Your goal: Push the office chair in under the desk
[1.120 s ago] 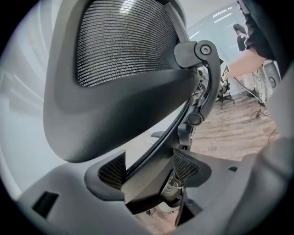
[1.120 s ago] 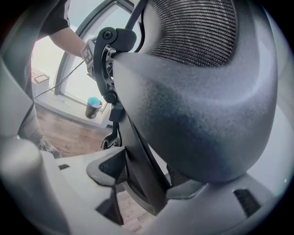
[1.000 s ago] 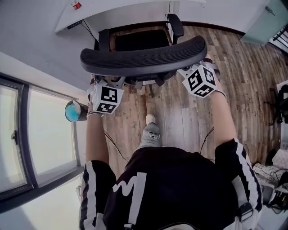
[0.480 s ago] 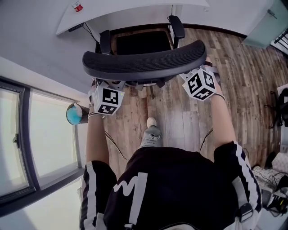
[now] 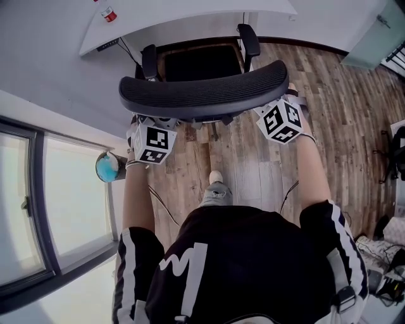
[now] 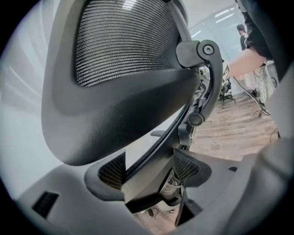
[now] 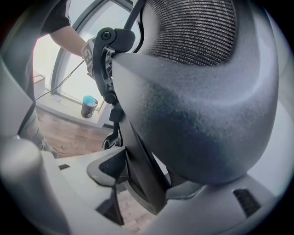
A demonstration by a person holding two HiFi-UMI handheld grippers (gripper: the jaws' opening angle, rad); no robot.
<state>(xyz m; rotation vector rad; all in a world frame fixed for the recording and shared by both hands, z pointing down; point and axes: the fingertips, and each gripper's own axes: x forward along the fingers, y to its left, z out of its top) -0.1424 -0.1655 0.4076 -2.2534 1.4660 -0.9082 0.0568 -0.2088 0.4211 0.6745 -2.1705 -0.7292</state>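
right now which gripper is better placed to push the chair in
Neither, they're about even. The left gripper and right gripper each grip the chair by its back frame, one per side, with the arms straight behind. One alone would likely swivel it off the desk, so push with both.

Your wood-plank floor (image 5: 253,164) carries the office chair (image 5: 202,95), which stands facing the white desk (image 5: 183,16), close to its front edge. Your grey shoe (image 5: 216,190) is planted behind the chair. A blue-lined bin (image 5: 109,167) stands by the window wall, and what looks like a thin cable (image 5: 161,205) trails across the boards.
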